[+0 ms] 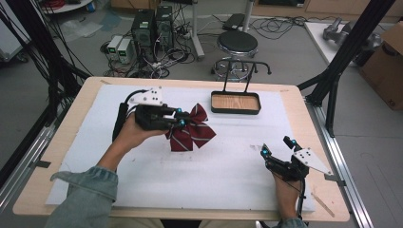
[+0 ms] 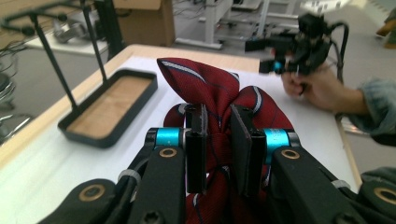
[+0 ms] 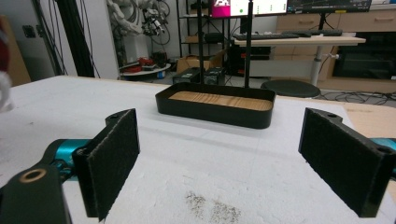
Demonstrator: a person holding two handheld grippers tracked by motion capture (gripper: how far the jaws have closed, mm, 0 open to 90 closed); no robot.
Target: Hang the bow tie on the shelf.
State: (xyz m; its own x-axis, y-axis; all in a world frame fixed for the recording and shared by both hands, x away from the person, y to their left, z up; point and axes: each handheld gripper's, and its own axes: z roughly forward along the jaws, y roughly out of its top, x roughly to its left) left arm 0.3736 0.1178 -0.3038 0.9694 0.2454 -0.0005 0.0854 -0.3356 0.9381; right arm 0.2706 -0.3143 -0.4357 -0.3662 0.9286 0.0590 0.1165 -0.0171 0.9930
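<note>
Foremost, my left tool [image 2: 218, 140] pinches the red striped bow tie [image 1: 190, 129] above the table [image 1: 294, 102], while my right tool [image 1: 277, 146] rests with jaws spread.

Even, soft overhead light was cast on the white tabletop [image 1: 214, 171], with faint shadows and no glare. The far hand [image 2: 313, 86] was smeared by motion blur in the left gripper view. The near jaws were rendered soft.
</note>
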